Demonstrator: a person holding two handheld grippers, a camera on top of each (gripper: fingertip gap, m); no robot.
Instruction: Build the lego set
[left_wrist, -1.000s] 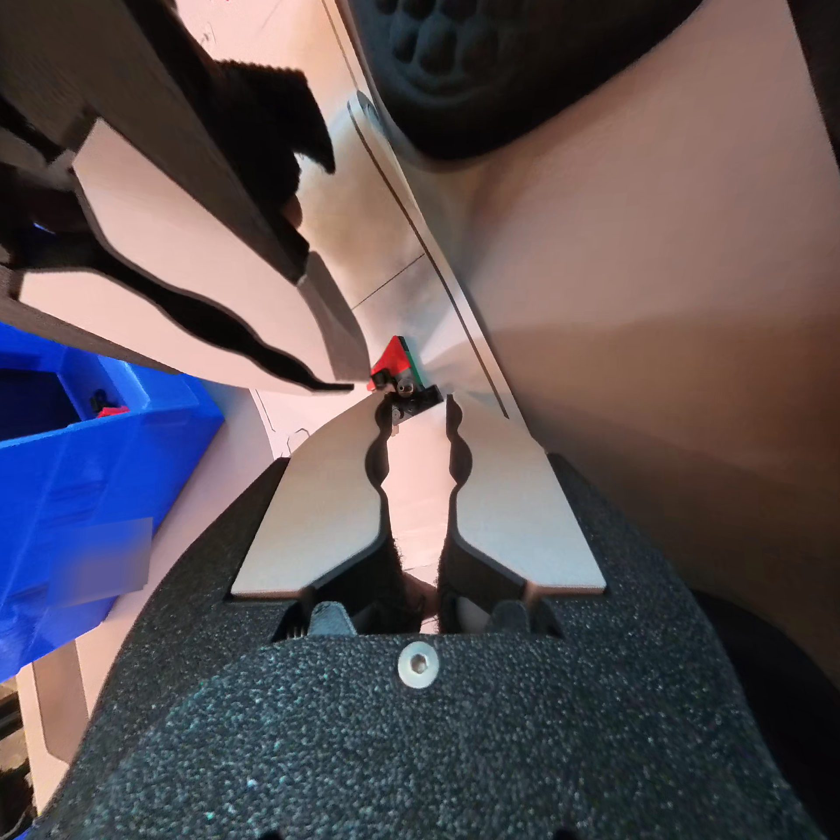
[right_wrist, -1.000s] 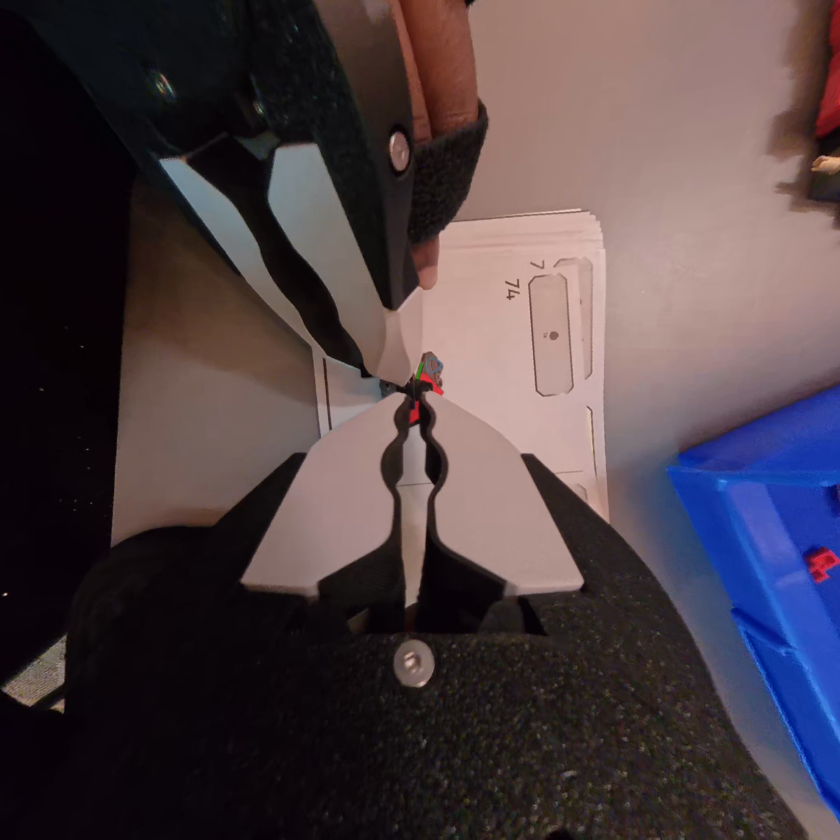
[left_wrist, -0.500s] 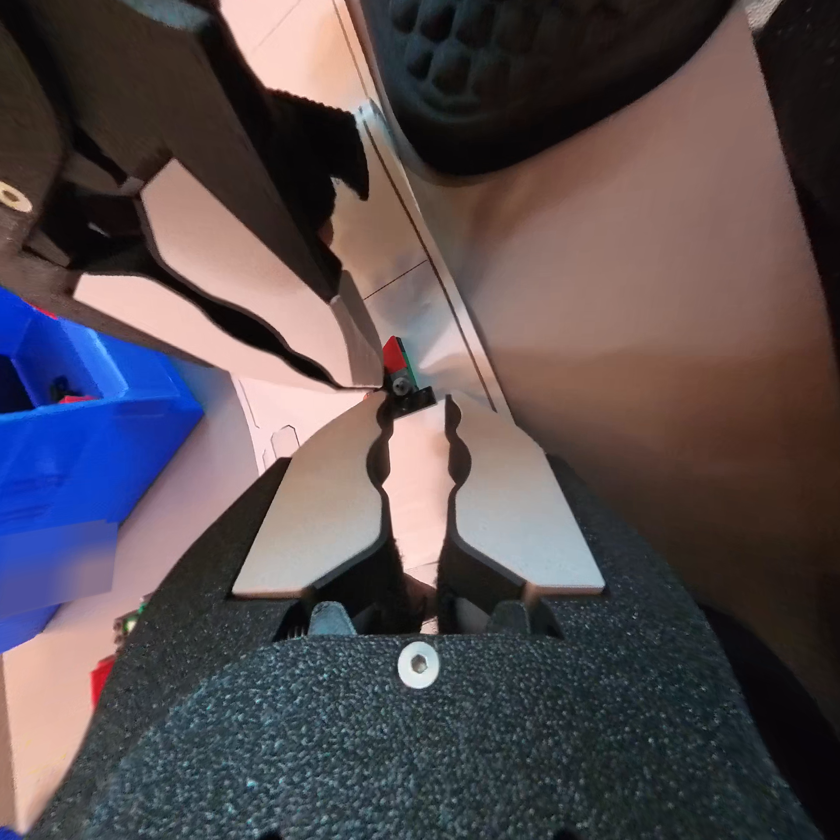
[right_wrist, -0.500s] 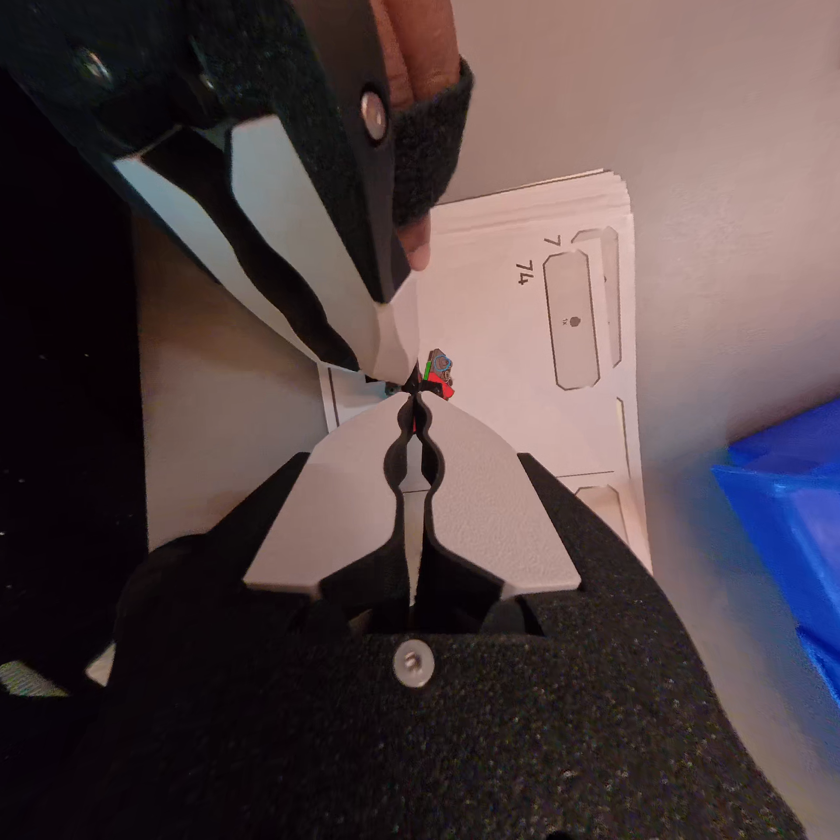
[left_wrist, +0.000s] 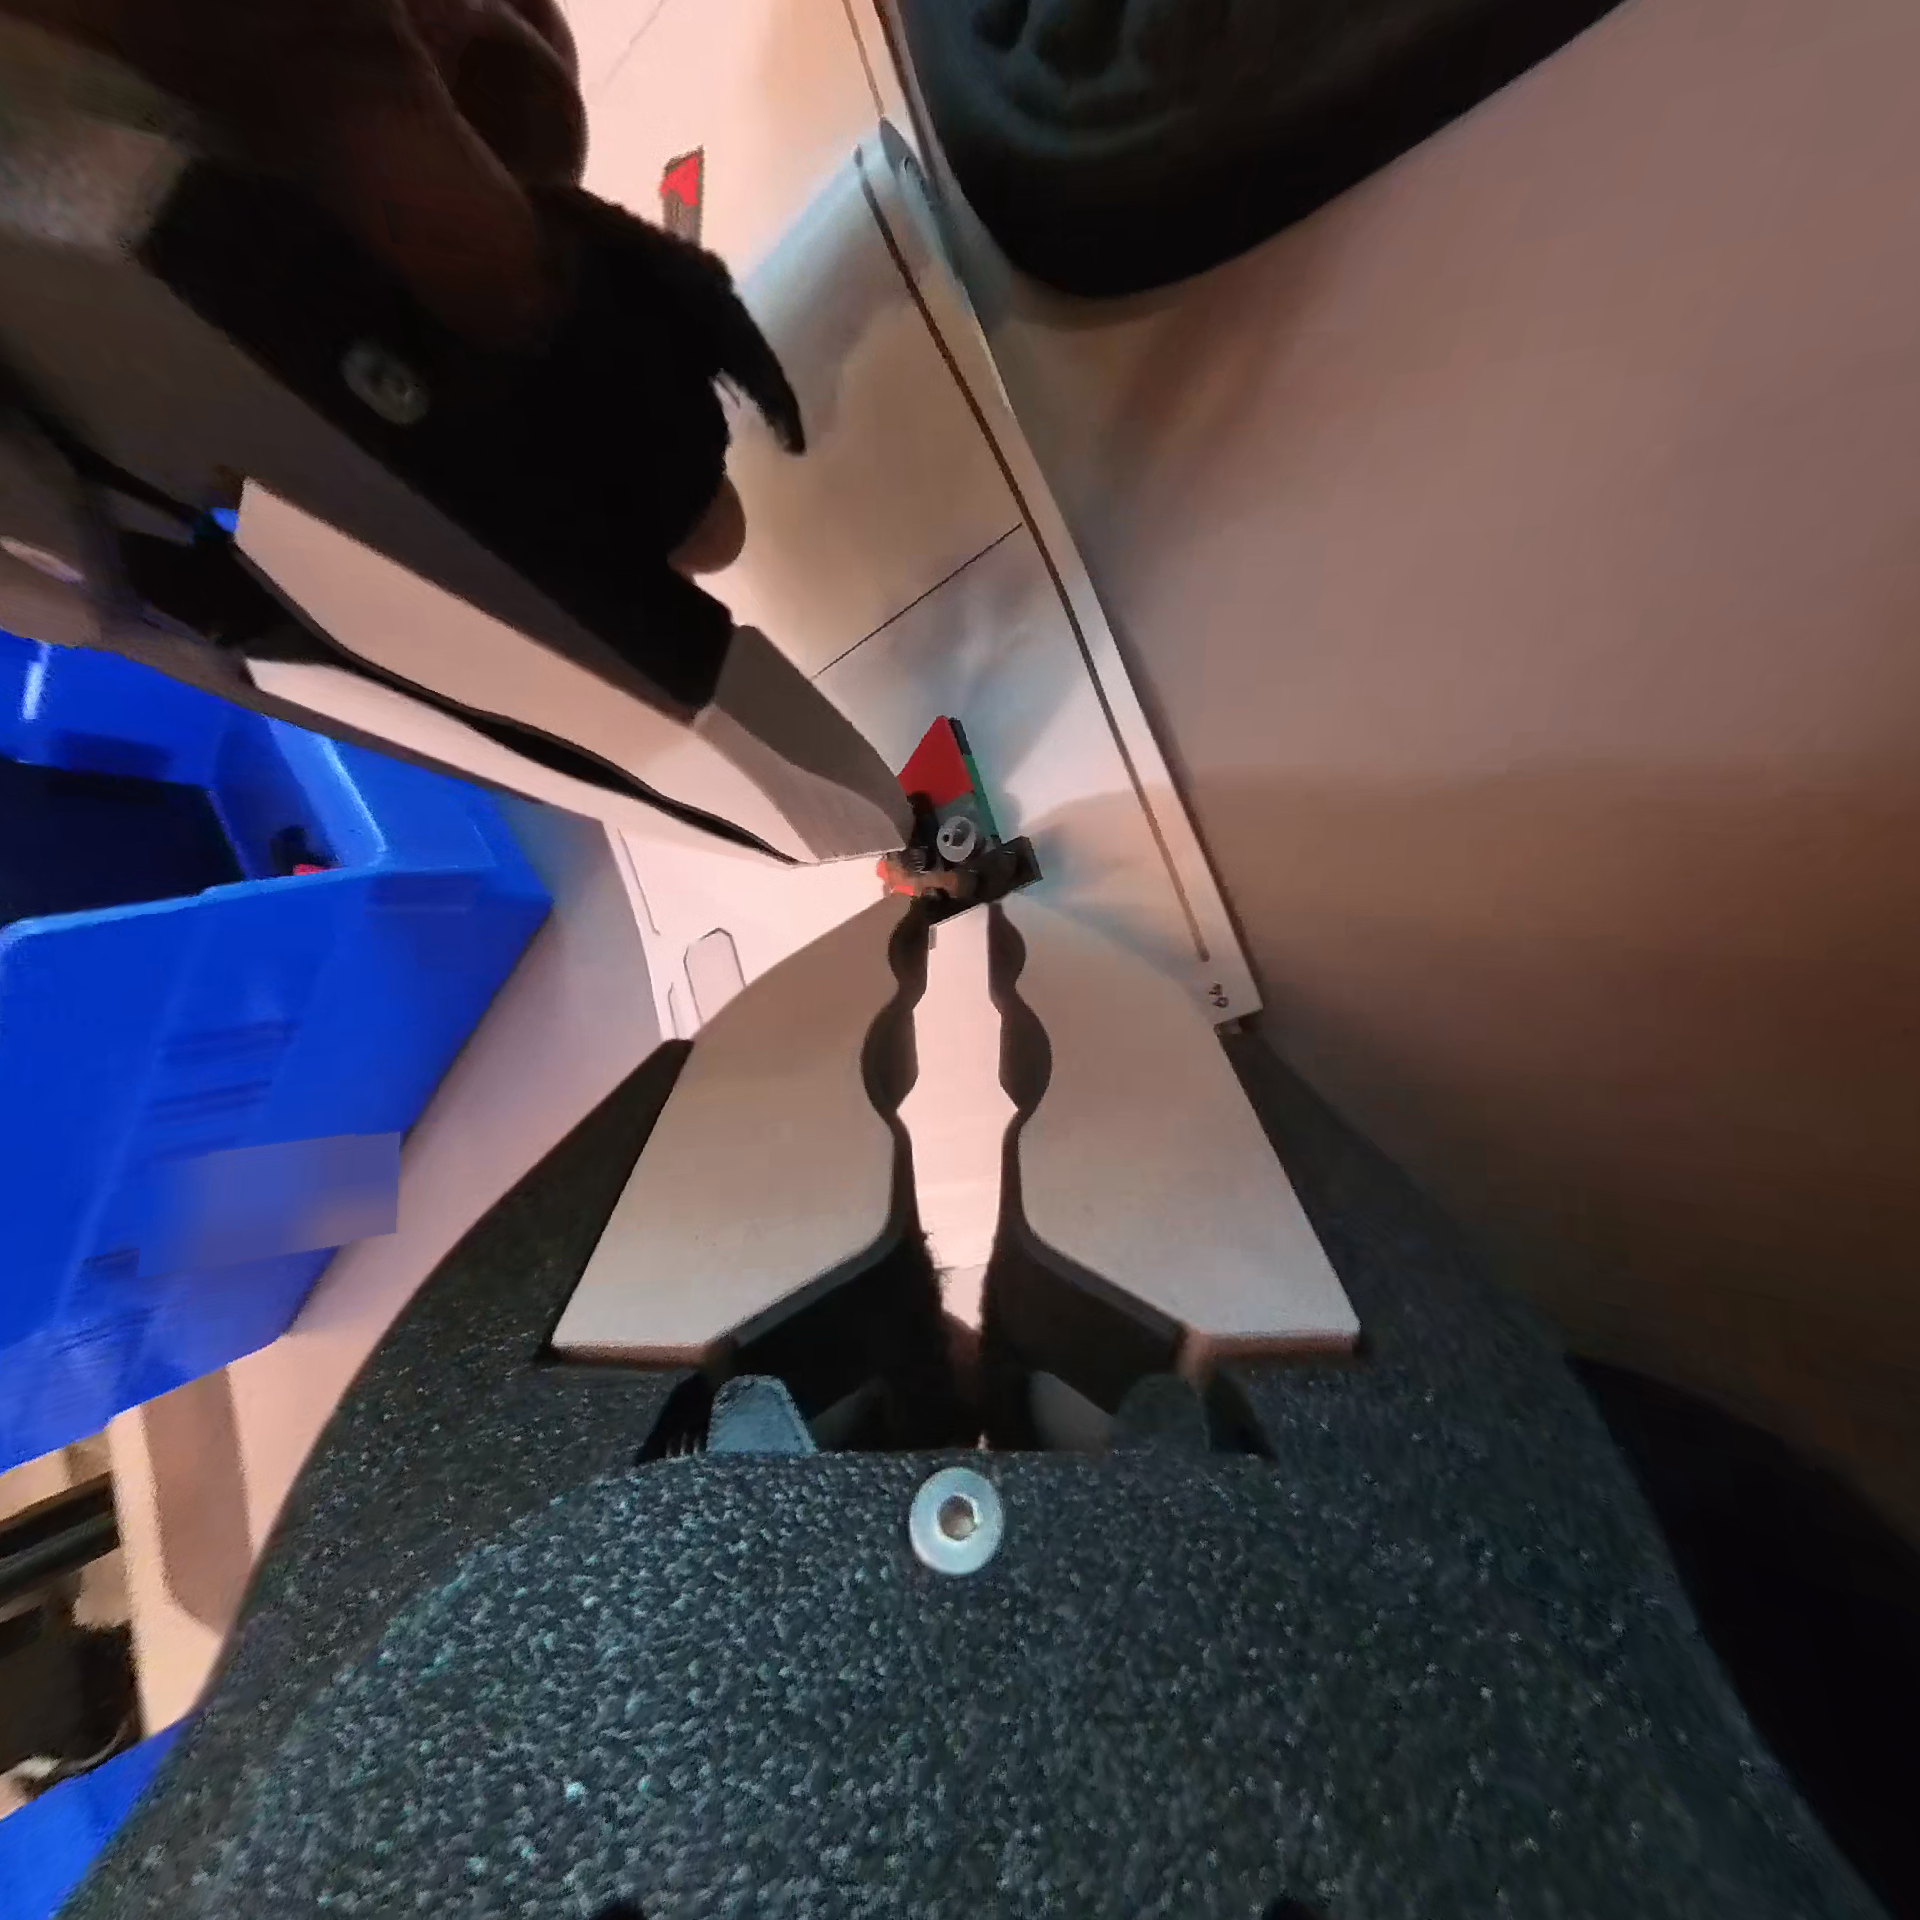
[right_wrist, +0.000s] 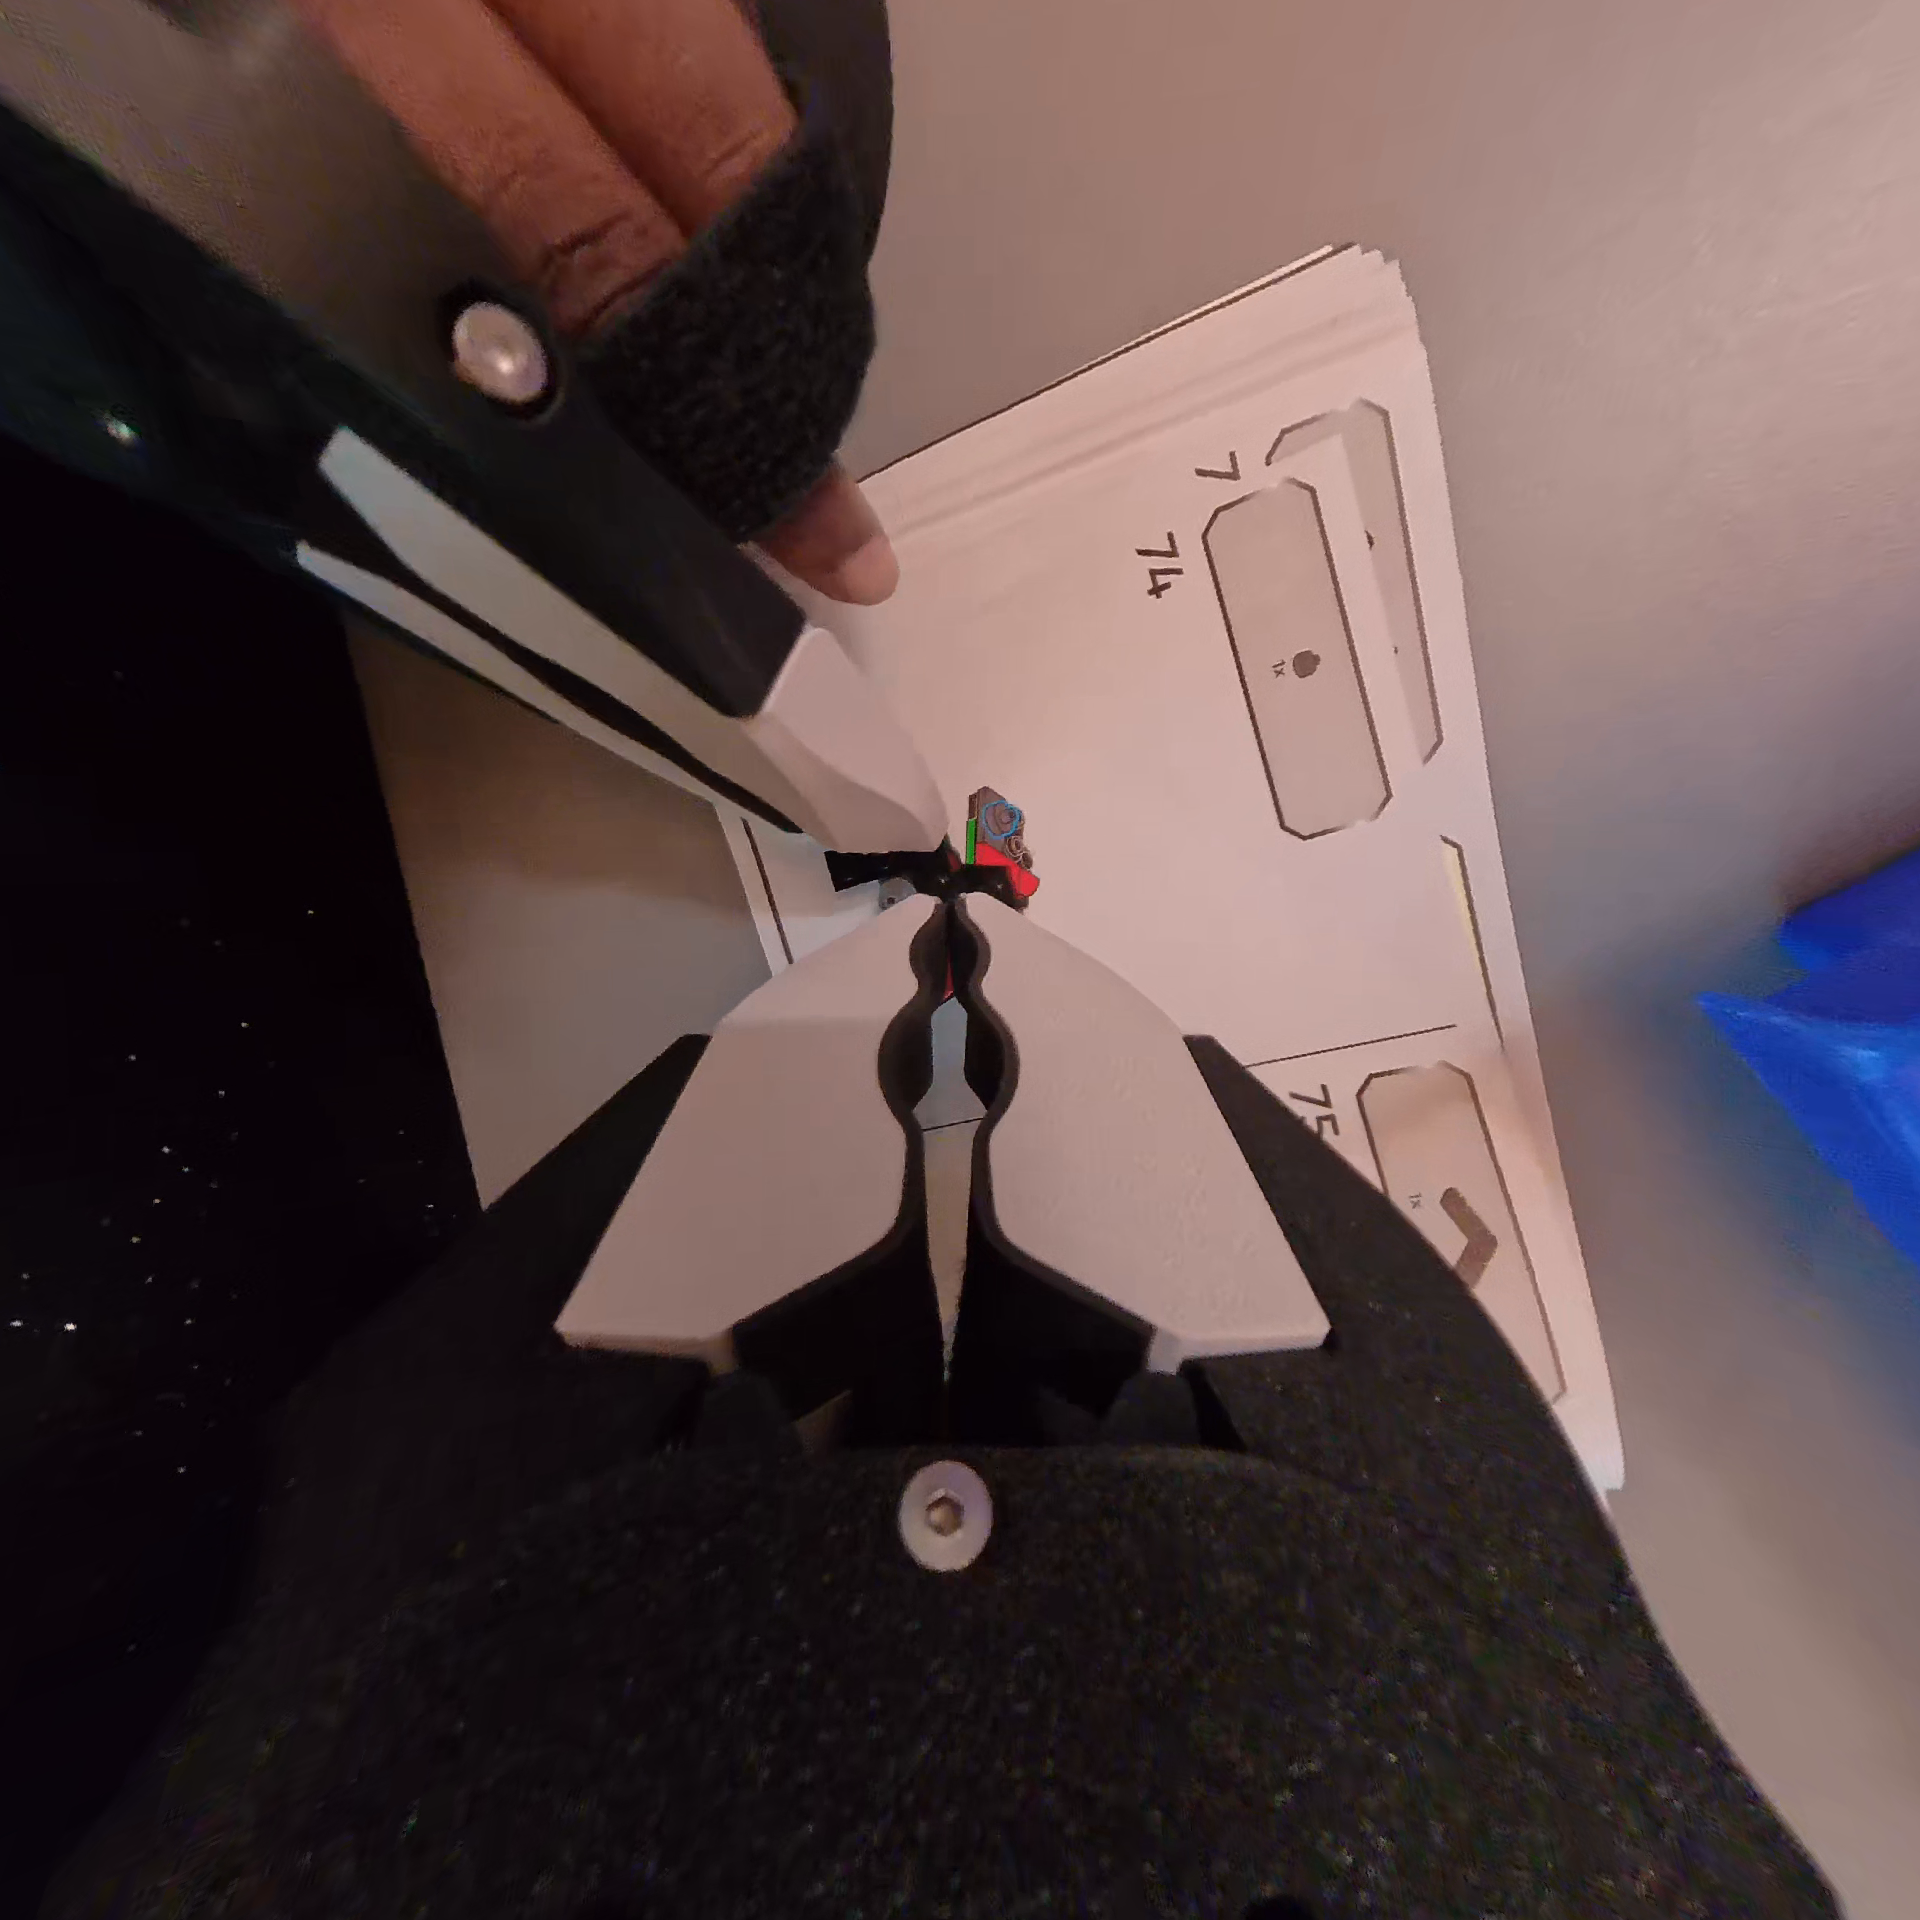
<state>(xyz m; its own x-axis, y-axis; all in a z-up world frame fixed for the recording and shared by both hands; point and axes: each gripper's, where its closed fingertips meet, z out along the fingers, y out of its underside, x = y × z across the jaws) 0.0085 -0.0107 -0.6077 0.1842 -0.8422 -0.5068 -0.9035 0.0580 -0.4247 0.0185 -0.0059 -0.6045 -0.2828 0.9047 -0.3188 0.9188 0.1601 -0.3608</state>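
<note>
A small lego assembly (left_wrist: 951, 821) of red, green and black parts is held in the air over the open instruction booklet (left_wrist: 966, 665). My left gripper (left_wrist: 953, 906) is shut on its black base. My right gripper (left_wrist: 896, 844) comes in from the upper left and touches the assembly tip to tip. In the right wrist view my right gripper (right_wrist: 951, 906) is shut on a small red lego piece (right_wrist: 953, 979), which meets the assembly (right_wrist: 1000, 844). The left gripper (right_wrist: 930, 831) reaches in from the upper left there. A person's fingers (right_wrist: 831, 551) show behind it.
The booklet (right_wrist: 1143, 790) lies on a pale table (right_wrist: 1558, 312). A blue parts bin (left_wrist: 208, 1039) stands to the left and shows at the right edge of the right wrist view (right_wrist: 1849, 1039). A black rubbery object (left_wrist: 1143, 135) lies beyond the booklet. A dark area (right_wrist: 156, 1039) borders the table.
Both grippers stay tip to tip on the assembly. They have moved closer to the booklet, and the right gripper has swung round a little beside the left one.
</note>
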